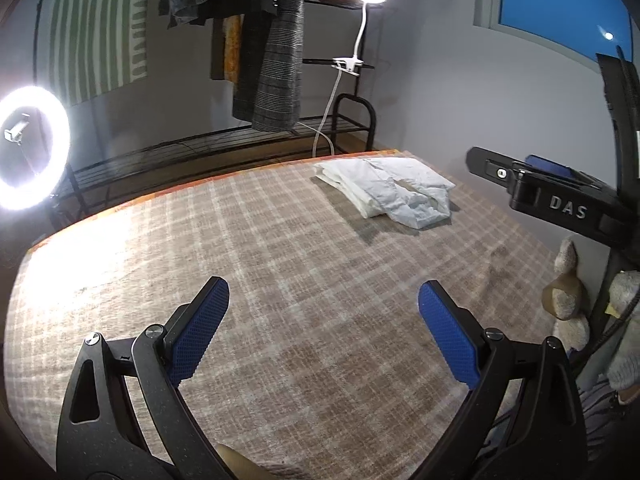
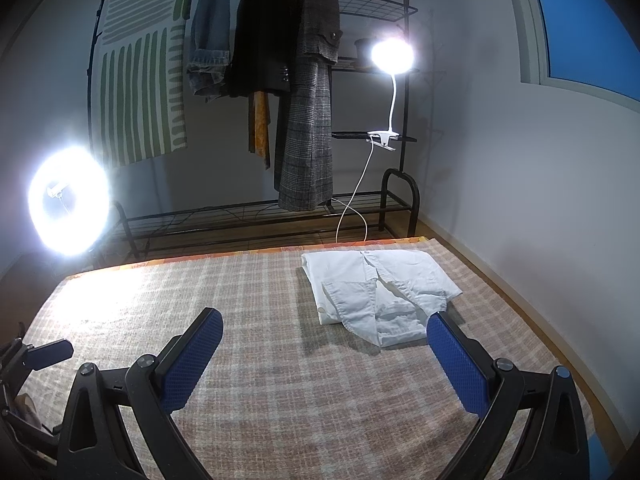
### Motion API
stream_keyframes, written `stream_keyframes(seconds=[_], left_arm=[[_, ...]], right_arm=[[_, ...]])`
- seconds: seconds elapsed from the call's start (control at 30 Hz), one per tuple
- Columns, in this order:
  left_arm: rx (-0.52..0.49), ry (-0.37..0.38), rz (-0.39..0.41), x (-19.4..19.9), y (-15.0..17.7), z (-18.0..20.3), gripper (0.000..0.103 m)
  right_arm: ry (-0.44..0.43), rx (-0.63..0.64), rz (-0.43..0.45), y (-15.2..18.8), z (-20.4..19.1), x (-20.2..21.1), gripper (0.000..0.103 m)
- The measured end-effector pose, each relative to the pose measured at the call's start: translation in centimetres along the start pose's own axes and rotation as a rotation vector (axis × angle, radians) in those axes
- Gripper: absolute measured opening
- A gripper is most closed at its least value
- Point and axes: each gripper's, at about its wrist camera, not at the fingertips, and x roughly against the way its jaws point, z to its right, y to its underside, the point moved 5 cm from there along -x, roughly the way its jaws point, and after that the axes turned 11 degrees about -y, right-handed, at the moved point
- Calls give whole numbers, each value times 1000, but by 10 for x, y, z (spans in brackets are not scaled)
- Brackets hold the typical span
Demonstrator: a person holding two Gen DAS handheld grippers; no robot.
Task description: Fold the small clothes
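Observation:
A folded white garment (image 1: 386,190) lies at the far right of the checked blanket (image 1: 260,264); in the right wrist view the white garment (image 2: 376,292) lies just ahead of the right finger. My left gripper (image 1: 324,292) is open and empty, held above the blanket's middle, well short of the garment. My right gripper (image 2: 324,324) is open and empty, above the blanket (image 2: 240,340), close in front of the garment. The right gripper's black body (image 1: 560,196) shows at the right edge of the left wrist view.
A bright ring light (image 2: 68,200) stands at the left. A black clothes rack (image 2: 280,216) with hanging coats (image 2: 308,120) and a clip lamp (image 2: 390,56) stands behind the bed. A wall runs along the right. Stuffed toys (image 1: 568,292) sit at the bed's right side.

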Motion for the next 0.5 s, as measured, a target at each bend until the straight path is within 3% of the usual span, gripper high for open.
stream_keyframes(seconds=[0.33, 0.5], left_arm=[[-8, -103, 31, 5, -3, -7, 98], [-15, -101, 51, 13, -3, -7, 98]], right_arm=[[2, -8, -11, 3, 1, 2, 103], [3, -9, -12, 3, 2, 2, 103]])
